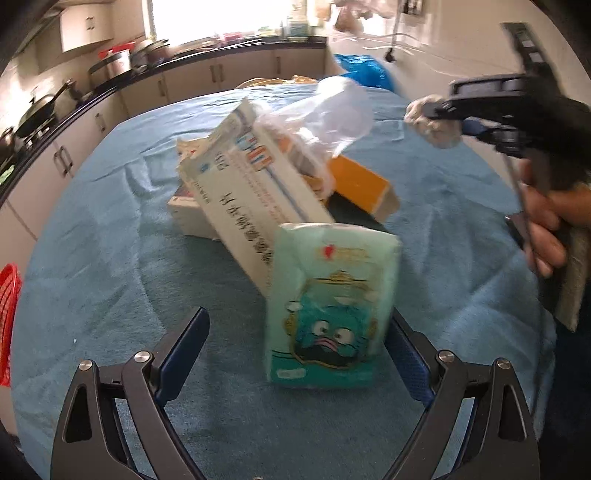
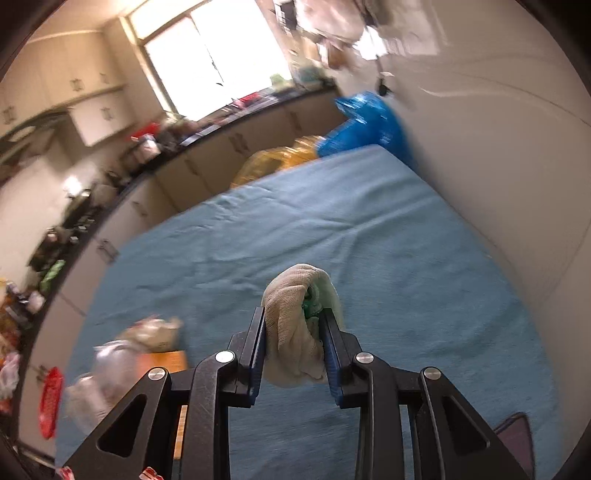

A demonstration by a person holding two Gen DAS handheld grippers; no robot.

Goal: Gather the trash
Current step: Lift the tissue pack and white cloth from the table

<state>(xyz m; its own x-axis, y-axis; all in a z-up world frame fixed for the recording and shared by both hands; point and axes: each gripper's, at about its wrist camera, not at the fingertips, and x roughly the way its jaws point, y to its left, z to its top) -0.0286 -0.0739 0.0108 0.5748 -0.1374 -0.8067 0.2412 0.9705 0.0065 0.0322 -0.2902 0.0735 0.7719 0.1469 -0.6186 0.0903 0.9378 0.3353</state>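
The right gripper [image 2: 295, 349] squeezes a crumpled white cloth [image 2: 295, 325] and holds it above the blue blanket [image 2: 369, 229]. The left gripper [image 1: 295, 354] is wide open around a green tissue pack [image 1: 328, 306], which leans on a pile of boxes [image 1: 258, 192] on the blanket.

surface: blue cloth-covered table [image 1: 110, 240] | on it: piled boxes [image 1: 258, 199], tissue pack [image 1: 332, 306]

— Light source? 
— Daylight through the far window [image 1: 218, 18], blown out white in both views; the blue cloth [image 2: 332, 229] is evenly lit, shadows soft. 
— Sharpness? 
— Motion blur throughout, worst at the far counter [image 2: 110, 192]. Strong fisheye bending, dark corners.
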